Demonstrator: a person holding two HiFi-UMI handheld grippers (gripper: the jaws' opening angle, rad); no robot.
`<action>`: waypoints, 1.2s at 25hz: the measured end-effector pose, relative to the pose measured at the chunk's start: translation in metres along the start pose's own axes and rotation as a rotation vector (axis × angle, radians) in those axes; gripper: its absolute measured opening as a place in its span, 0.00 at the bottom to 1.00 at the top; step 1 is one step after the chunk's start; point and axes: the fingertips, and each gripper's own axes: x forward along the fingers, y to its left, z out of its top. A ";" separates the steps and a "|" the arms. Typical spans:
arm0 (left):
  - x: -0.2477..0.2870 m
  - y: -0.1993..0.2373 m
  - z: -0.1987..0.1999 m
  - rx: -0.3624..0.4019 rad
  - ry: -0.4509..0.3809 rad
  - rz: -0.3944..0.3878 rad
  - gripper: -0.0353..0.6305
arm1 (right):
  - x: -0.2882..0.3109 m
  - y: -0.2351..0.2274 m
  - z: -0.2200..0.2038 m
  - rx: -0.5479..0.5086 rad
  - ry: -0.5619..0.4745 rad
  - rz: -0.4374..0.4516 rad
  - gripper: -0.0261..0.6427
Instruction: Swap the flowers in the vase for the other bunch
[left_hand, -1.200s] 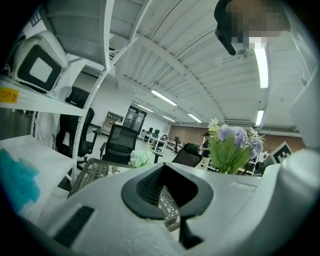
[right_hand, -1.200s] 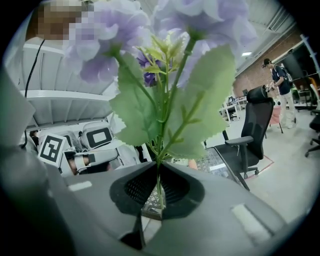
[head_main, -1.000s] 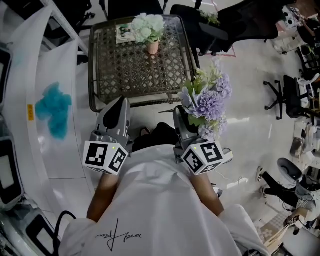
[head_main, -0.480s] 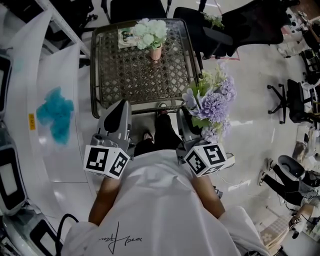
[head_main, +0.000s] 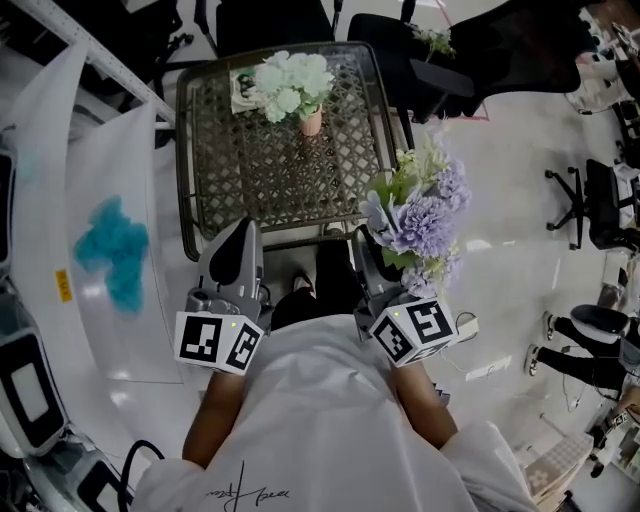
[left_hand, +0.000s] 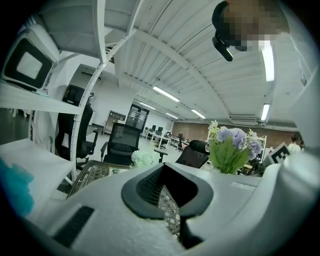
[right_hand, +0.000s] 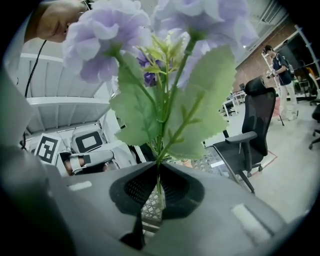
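A bunch of purple flowers (head_main: 421, 218) with green leaves stands upright in my right gripper (head_main: 366, 248), whose jaws are shut on the stems (right_hand: 159, 187). The blooms (right_hand: 150, 30) fill the top of the right gripper view. My left gripper (head_main: 236, 250) is shut with nothing in it, just short of the table's near edge. On the far side of the metal lattice table (head_main: 255, 170) stands a small pink vase (head_main: 311, 122) that holds a bunch of pale green-white flowers (head_main: 289, 80). The pale bunch (left_hand: 144, 158) also shows small in the left gripper view.
A white desk (head_main: 95, 230) with a teal cloth (head_main: 108, 245) runs along the left, with monitors at its edge. Black office chairs (head_main: 430, 55) stand behind the table and to the right. A booklet (head_main: 244, 75) lies by the vase.
Both grippers have moved forward toward the table, the purple bunch carried along. The table's near edge now lies right ahead of the jaws.
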 end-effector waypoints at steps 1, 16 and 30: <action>0.006 0.001 -0.002 -0.001 0.007 0.001 0.05 | 0.004 -0.003 0.002 -0.002 0.005 0.000 0.08; 0.082 0.019 -0.024 -0.025 0.081 0.013 0.06 | 0.063 -0.045 0.002 -0.029 0.075 0.038 0.08; 0.129 0.024 -0.051 -0.045 0.122 0.002 0.09 | 0.102 -0.084 0.000 -0.010 0.065 0.023 0.08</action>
